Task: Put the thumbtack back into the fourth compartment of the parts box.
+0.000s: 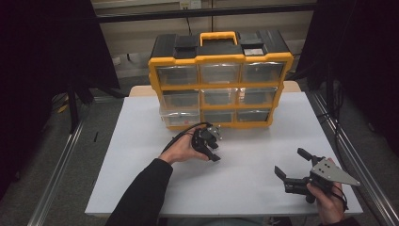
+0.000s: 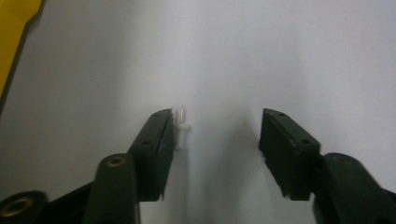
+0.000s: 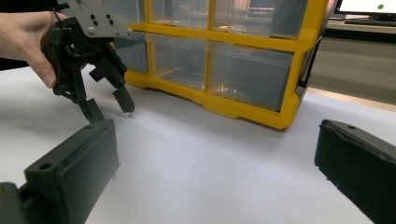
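The left tool sits low over the white surface, tipped down toward it, with its jaws spread wide. In the left gripper view a small white plastic peg stands upright on the surface between the jaws, touching the inner face of the jaw on that view's left and well apart from the other one. Neither jaw is pressed on it, so the peg is bracketed, not pinched. The right gripper view shows the same peg as a tiny pale speck just below one of the left tool's tips.

Just beyond the left tool stands a yellow and black drawer cabinet with three rows of clear drawers and a yellow carrying handle on top. Its bottom-left drawer is pulled out a little toward the tool, while the others sit flush. A yellow corner of the cabinet edges into the left gripper view, off to that tool's side. Nothing lies between the tool's jaws and the peg, and the surface around them is plain white.

The right tool is held well apart from the left one, toward the near right corner of the surface, lifted in the person's hand. Its jaws are spread wide and hold nothing. From its own view the cabinet's lower drawers stand ahead of it, and the bare surface lies between its jaws.
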`<state>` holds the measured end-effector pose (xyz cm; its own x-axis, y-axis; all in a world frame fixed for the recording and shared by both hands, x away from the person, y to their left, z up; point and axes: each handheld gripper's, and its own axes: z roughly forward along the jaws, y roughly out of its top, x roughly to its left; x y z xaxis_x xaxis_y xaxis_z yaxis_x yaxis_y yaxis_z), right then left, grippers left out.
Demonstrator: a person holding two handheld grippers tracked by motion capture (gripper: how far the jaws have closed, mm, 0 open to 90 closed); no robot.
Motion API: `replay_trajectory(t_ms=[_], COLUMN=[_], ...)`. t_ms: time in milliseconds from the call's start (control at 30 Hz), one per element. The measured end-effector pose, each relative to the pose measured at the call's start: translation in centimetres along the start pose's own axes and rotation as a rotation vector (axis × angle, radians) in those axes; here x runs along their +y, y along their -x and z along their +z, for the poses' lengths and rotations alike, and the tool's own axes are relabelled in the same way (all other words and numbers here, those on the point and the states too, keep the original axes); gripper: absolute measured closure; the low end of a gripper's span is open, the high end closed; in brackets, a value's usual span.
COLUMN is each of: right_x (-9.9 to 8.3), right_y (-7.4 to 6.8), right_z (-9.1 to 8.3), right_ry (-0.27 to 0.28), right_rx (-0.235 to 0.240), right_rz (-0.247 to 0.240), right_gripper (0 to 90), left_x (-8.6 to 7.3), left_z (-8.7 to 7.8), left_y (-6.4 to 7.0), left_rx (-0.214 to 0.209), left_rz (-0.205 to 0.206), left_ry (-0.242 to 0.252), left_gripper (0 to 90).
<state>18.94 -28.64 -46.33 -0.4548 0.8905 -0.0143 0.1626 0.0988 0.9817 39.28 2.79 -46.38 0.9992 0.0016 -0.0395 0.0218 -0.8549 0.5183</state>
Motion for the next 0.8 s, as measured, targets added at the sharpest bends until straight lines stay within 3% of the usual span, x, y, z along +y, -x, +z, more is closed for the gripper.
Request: replay_trajectory(t_ms=[100, 167, 400, 500, 600, 800], right_x=[0.00, 0.01, 0.01, 0.01, 0.01, 0.01], right_y=[0.00, -0.02, -0.01, 0.00, -0.01, -0.02], right_z=[0.01, -0.01, -0.02, -0.03, -0.03, -0.04], right_ry=[0.000, -0.002, -0.002, -0.001, -0.001, -0.001], right_rx=[-0.002, -0.001, -0.001, -0.002, -0.002, -0.002], right_rz=[-0.002, -0.001, -0.001, -0.001, -0.001, -0.002], right_gripper=[0.0, 0.0, 0.0, 0.0, 0.0, 0.0], left_x=[0.01, -0.01, 0.12, 0.09, 0.12, 0.07], left_z=[-0.10, -0.05, -0.22, -0.10, -0.18, -0.13], left_y=[-0.04, 0.11, 0.19, 0.29, 0.23, 0.39], left_rx=[-0.006, -0.003, -0.013, -0.013, -0.018, -0.023], left_rz=[0.007, -0.010, 0.015, -0.008, 0.001, -0.024], left_ry=[-0.005, -0.001, -0.019, -0.005, -0.015, -0.010], left_gripper=[53.6, 56.0, 67.2, 70.7, 72.8, 79.1])
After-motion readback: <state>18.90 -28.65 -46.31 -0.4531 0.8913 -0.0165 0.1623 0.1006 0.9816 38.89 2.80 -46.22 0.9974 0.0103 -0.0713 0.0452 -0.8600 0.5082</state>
